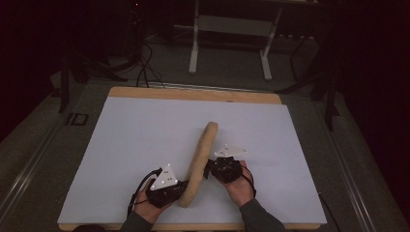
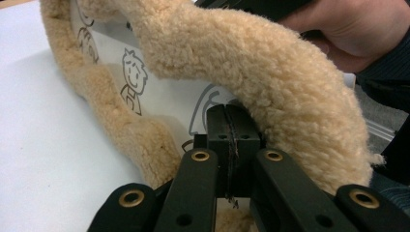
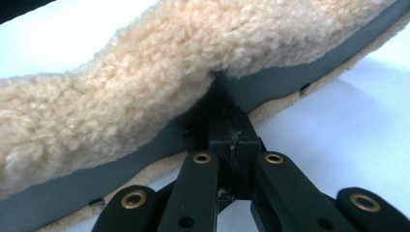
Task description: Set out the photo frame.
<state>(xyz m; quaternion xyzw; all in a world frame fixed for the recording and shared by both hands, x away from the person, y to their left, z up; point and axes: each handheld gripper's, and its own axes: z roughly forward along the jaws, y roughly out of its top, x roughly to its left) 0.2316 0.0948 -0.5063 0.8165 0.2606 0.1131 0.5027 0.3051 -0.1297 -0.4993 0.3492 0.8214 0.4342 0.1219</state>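
Left tool (image 1: 180, 187): jaws together, clamped on the thin edge of the tan fleece-trimmed fabric piece (image 1: 198, 162), long and folded into a narrow strip. The left gripper view has the pads (image 2: 231, 140) pinched flat on the white lining with cartoon-figure print (image 2: 159, 96), right under the fleece roll.

Right tool (image 1: 209, 168): also closed, clamped on the same piece further along. The right gripper view shows its jaws biting where the fleece meets a grey inner layer (image 3: 300, 72); the pile dents in at the grip point.

Location: the piece lies on the white sheet-covered desk (image 1: 121, 145), running from just short of the near edge, slightly left of centre, up toward the middle. The near end sits by the left tool and the right tool holds it from the side at about mid-length. The person's hands (image 1: 240, 186) come in from the near edge.

Handling, my read:
- Light and fully limp, with no stiffness. It'll sag between the two grips and flop past them.
- Fleece is thick and compressible, so a grip on the pile alone may creep. The thin lining/edge seam is the better bite.
- Not fragile, and grippy rather than slick against the pads.
- To open or spread it, keep the grips on opposite edge layers and pull apart evenly. Uneven tension will just twist the strip.
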